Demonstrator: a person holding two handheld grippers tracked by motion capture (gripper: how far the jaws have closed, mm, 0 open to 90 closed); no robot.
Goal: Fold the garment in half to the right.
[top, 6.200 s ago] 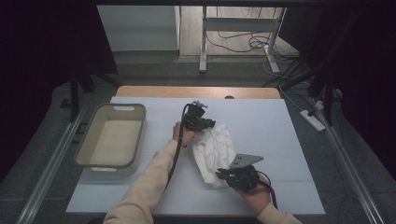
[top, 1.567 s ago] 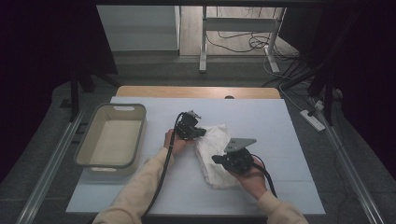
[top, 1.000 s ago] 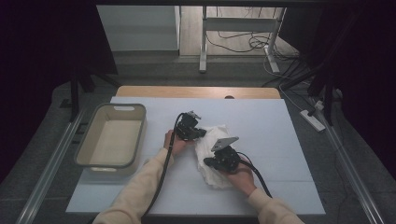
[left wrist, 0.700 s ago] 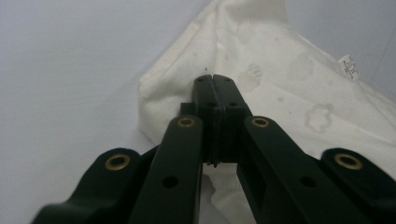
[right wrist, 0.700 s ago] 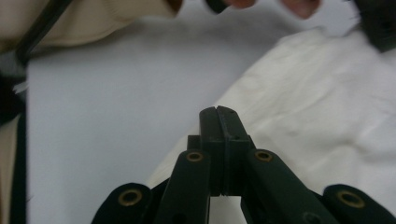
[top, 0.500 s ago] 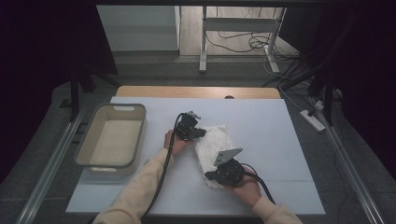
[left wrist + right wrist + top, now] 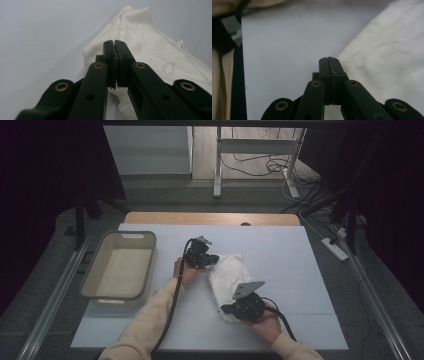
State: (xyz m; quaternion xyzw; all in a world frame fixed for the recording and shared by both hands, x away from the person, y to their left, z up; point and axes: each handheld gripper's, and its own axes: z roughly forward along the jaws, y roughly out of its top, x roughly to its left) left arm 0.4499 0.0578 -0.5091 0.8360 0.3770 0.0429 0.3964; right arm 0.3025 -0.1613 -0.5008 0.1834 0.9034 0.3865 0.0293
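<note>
Where the right gripper (image 7: 227, 309) covers its near end, the white cloth (image 7: 227, 272) is partly hidden, and its faint cloud-like print is hard to make out. It lies rumpled mid-table, cream-white, with a small tag (image 7: 183, 45) near one edge. The left gripper (image 7: 214, 260) rests at its far-left edge. Both have their jaws pressed together, gripping nothing. A beige tub (image 7: 105, 291) sits well apart at left.

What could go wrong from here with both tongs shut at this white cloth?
Both tongs look shut with no cloth between them: the left tongs at the white cloth's far edge, the right tongs beside its near edge. A push might bunch it. Reopening near the loose folds may snag several layers.
</note>
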